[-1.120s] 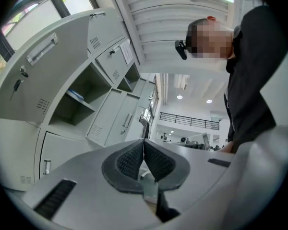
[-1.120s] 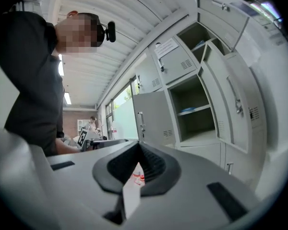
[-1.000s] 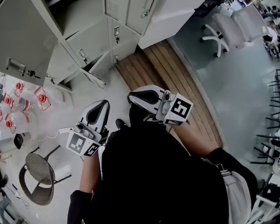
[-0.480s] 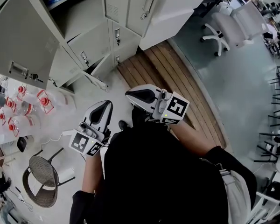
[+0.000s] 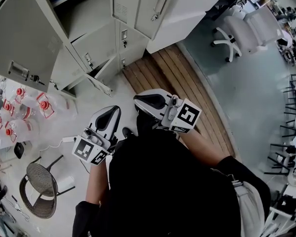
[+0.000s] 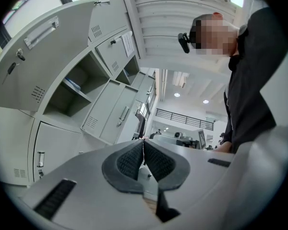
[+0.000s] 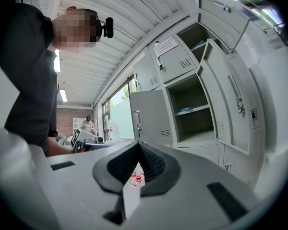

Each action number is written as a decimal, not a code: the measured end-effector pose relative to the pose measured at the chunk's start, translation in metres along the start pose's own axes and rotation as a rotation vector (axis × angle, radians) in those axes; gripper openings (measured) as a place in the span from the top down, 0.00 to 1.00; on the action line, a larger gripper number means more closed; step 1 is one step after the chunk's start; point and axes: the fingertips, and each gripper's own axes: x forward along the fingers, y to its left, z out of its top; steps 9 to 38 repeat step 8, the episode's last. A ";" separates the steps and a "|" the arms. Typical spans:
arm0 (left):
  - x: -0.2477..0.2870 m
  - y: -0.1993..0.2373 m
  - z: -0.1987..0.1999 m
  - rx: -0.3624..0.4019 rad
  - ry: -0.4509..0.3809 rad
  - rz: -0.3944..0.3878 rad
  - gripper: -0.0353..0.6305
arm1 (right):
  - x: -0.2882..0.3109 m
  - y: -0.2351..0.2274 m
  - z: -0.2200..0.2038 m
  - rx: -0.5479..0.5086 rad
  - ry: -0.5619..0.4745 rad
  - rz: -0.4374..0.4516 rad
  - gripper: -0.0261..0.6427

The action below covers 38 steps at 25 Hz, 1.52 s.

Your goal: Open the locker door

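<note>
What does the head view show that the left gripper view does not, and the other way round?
Head view only: red-capped bottles, a round mesh stool and the marker cube on the left gripper. Left gripper view only: ceiling lights, a balcony railing and the person's head camera. Both: the grey lockers with a door open, and the left gripper, jaws together.

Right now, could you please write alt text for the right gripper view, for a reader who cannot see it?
The right gripper is shut and empty, in front of grey lockers with several doors open and shelves showing. A person in a dark top is at the left edge.
</note>
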 end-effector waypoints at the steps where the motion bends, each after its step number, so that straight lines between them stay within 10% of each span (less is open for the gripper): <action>1: 0.000 0.000 0.000 -0.001 0.000 0.002 0.92 | 0.001 0.000 0.000 -0.001 0.002 0.001 0.94; 38: 0.003 0.006 -0.003 -0.015 0.000 0.019 0.92 | 0.006 -0.005 0.000 0.003 0.012 0.013 0.94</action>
